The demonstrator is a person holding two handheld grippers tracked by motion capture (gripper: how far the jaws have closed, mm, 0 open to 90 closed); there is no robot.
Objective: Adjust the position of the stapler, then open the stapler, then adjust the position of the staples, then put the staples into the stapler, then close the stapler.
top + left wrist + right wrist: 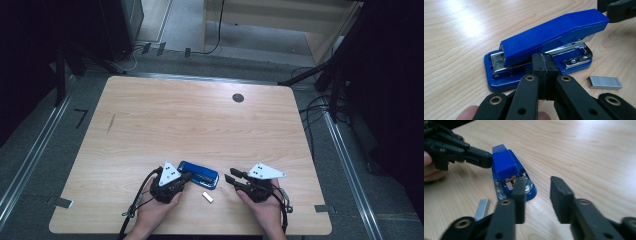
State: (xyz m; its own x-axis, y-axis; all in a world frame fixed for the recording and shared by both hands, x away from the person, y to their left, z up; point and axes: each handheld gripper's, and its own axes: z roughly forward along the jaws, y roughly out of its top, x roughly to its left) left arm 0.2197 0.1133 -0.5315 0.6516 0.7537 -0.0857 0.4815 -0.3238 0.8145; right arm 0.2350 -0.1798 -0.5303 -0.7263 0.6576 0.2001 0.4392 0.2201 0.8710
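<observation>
Left gripper [545, 75], fingers closed and empty, presses against the stapler [554, 32]; right gripper [537, 195] gapes nearby. Unclamped, the stapler may slide toward the staples [605, 82].

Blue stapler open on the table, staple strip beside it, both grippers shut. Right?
Not quite: the right gripper is open, its jaws standing well apart in the right gripper view. The left gripper is shut, the blue stapler is open and the staple strip lies beside it.

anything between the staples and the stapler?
Nothing. In the left gripper view, bare wood separates the staples from the stapler; the high view shows the same gap.
</observation>
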